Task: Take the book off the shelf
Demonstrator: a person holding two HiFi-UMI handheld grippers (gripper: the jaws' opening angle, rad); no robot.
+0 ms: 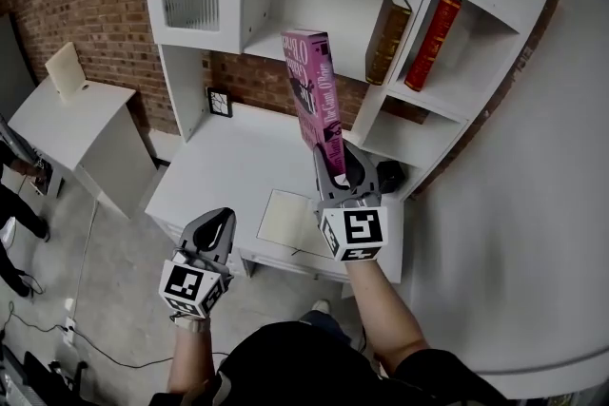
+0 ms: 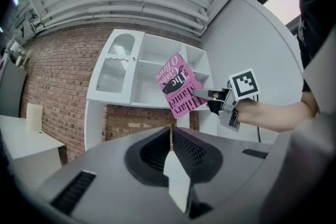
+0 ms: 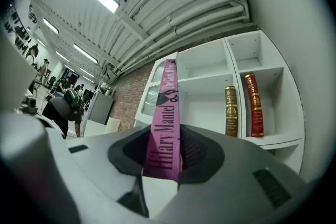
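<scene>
A pink book (image 1: 313, 95) stands upright in the air in front of the white shelf unit (image 1: 314, 33), above the desk. My right gripper (image 1: 338, 168) is shut on its lower end. In the right gripper view the pink spine (image 3: 167, 113) runs up between the two jaws of the right gripper (image 3: 165, 134). The left gripper view shows the book (image 2: 177, 84) tilted, with the right gripper (image 2: 203, 95) holding it from the right. My left gripper (image 1: 215, 225) hangs lower left, off the desk's front edge. Its jaws meet at the tips with nothing between them, as the left gripper (image 2: 171, 132) shows in its own view.
A brown book (image 1: 387, 35) and a red book (image 1: 434, 41) lean on the shelf's right side. On the white desk (image 1: 219, 166) lie a sheet of paper (image 1: 285, 222), a small framed picture (image 1: 219, 102) and a dark object (image 1: 388, 174). A white side cabinet (image 1: 76, 133) stands to the left.
</scene>
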